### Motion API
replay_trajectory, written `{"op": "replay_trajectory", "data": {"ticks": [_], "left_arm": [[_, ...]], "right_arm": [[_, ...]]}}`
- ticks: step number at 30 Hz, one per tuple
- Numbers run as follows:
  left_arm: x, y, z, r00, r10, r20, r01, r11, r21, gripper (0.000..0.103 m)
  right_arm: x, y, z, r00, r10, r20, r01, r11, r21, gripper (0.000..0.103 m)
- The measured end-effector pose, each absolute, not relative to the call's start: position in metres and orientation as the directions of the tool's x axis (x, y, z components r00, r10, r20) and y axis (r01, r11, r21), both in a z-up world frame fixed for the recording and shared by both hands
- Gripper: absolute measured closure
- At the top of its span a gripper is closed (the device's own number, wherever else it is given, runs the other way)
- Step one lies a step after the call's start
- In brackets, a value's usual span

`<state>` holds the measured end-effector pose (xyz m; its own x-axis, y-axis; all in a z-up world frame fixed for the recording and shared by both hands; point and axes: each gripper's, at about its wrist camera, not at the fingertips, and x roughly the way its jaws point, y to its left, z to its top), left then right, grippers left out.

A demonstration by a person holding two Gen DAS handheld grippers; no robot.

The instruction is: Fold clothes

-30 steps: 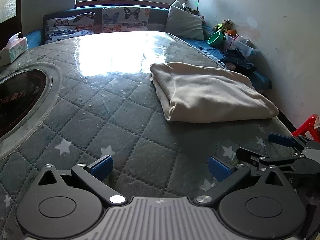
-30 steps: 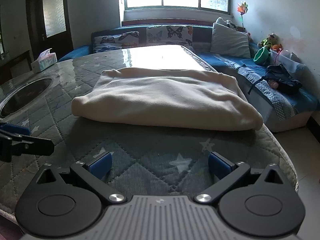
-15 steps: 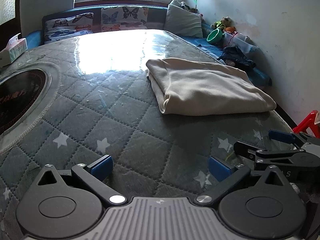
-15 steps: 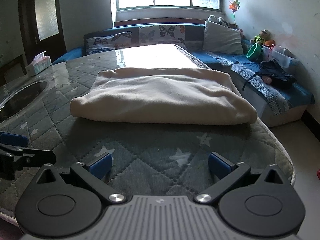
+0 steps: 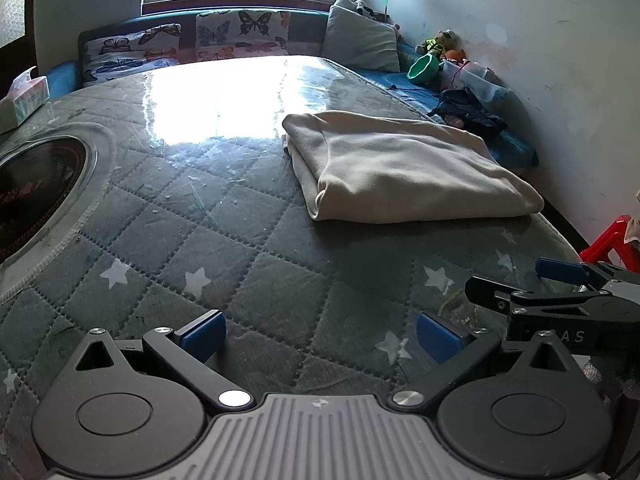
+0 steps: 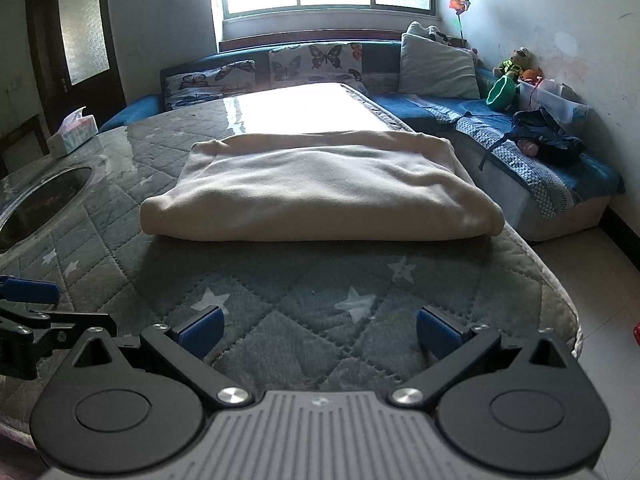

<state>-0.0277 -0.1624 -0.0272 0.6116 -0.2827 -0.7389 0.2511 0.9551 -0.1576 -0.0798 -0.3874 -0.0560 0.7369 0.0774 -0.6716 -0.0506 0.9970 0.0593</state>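
While the left gripper point(image 5: 320, 334) hung low over the quilted bench point(image 5: 168, 216), its jaws stood wide with nothing between them. In the left wrist view the cream garment point(image 5: 404, 168) lay folded in a thick rectangle on the far right part of the bench, well apart from the blue pads, its right edge close to the bench's rim. The right gripper point(image 5: 560, 296) showed at the lower right, just beside the left one. A tissue box point(image 5: 24, 100) sat at the far left, and a dark round inset point(image 5: 36, 188) lay in the bench top.

In the right wrist view the right gripper point(image 6: 318, 330) also hung with jaws wide and empty, pointed straight at the garment point(image 6: 320, 192), whose rounded fold faced the camera. The fold looked finished, or nearly so.

The risk, as I judged it, lay in that closeness to the rim: a push or a careless pinch from this side could slide the bundle toward the sofa point(image 6: 520, 152), or catch only the top layer and pull the fold open.
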Motion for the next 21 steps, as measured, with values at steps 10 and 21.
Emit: {"op": "replay_trajectory", "data": {"ticks": [10,21], "left_arm": [[-0.0312,-0.1647,-0.0265,0.606,-0.29,-0.741,0.259,0.952,-0.161,0.0],[-0.0321,-0.1654,-0.0259,0.602,-0.303,-0.739,0.267,0.948,-0.171,0.0]], "right_arm": [[-0.0828,-0.3891,-0.0525,0.747,0.078,-0.66,-0.044,0.997,0.067,0.0],[-0.0854,-0.3874,-0.0511,0.75,0.083,-0.657,-0.049,0.996,0.07,0.0]]}}
